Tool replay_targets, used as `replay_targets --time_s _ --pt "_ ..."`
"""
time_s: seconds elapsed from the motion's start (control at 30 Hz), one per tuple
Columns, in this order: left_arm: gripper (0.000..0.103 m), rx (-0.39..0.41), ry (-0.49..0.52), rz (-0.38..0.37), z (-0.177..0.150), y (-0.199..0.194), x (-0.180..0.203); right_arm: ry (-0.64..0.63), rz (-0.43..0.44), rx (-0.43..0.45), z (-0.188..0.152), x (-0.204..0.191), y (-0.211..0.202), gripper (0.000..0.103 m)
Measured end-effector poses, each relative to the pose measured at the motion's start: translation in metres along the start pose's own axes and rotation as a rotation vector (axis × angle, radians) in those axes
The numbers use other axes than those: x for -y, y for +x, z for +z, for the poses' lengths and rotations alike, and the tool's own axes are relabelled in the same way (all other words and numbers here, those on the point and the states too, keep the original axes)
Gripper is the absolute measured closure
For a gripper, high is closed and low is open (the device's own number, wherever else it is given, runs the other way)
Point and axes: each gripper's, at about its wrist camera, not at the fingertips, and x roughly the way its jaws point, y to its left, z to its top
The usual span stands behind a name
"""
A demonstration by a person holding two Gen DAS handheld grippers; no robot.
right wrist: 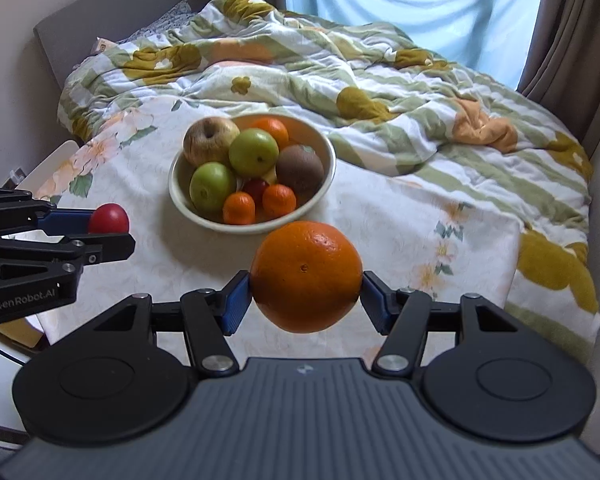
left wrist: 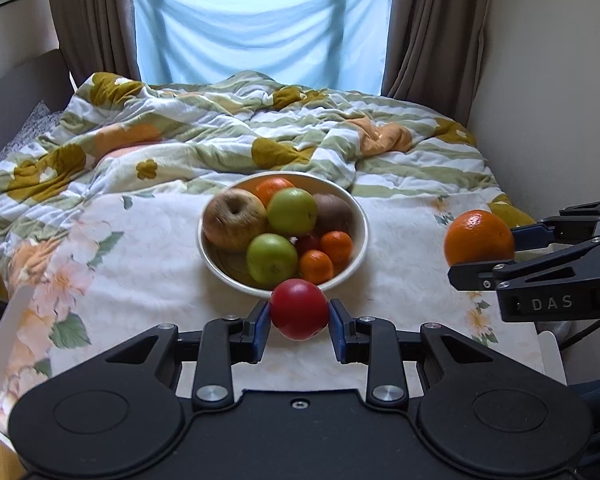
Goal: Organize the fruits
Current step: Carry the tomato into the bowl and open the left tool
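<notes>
My left gripper [left wrist: 299,320] is shut on a small red fruit [left wrist: 299,309], held in the air just in front of the white bowl [left wrist: 362,240]. The bowl holds several fruits: a wrinkled brownish apple [left wrist: 234,220], two green apples, small oranges and a kiwi. My right gripper [right wrist: 306,292] is shut on a large orange [right wrist: 306,276], also lifted above the cloth, nearer to me than the bowl [right wrist: 327,174]. Each gripper shows in the other's view: the right gripper [left wrist: 484,250] with the orange [left wrist: 478,238] at the right edge, the left gripper [right wrist: 116,226] with the red fruit [right wrist: 108,218] at the left edge.
The bowl stands on a small table under a floral cloth [left wrist: 148,232] set against a bed with a rumpled green-striped duvet [left wrist: 220,132]. Behind are brown curtains [left wrist: 92,16] and a blue-covered window. A wall [left wrist: 548,80] runs along the right.
</notes>
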Motion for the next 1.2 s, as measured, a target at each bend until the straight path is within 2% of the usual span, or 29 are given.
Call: replay_targets --time_s 0.27,0.57,0.9,1.2 --pt "0.069 0.012 0.076 -0.050 0.036 0.008 -0.046 0.093 -0.054 0.040 0.034 -0.022 -0.002 0.029" --pt "0.068 0.012 0.135 -0.102 0.079 0.044 -0.084 0.184 -0.123 0.078 0.072 -0.035 0.013 0.029" --pt "0.068 -0.033 0.218 -0.182 0.117 0.113 -0.099 0.266 -0.182 0.084 0.098 -0.033 0.050 0.029" --pt "0.068 -0.102 0.270 -0.224 0.130 0.170 -0.097 0.329 -0.221 0.055 0.108 -0.020 0.083 0.029"
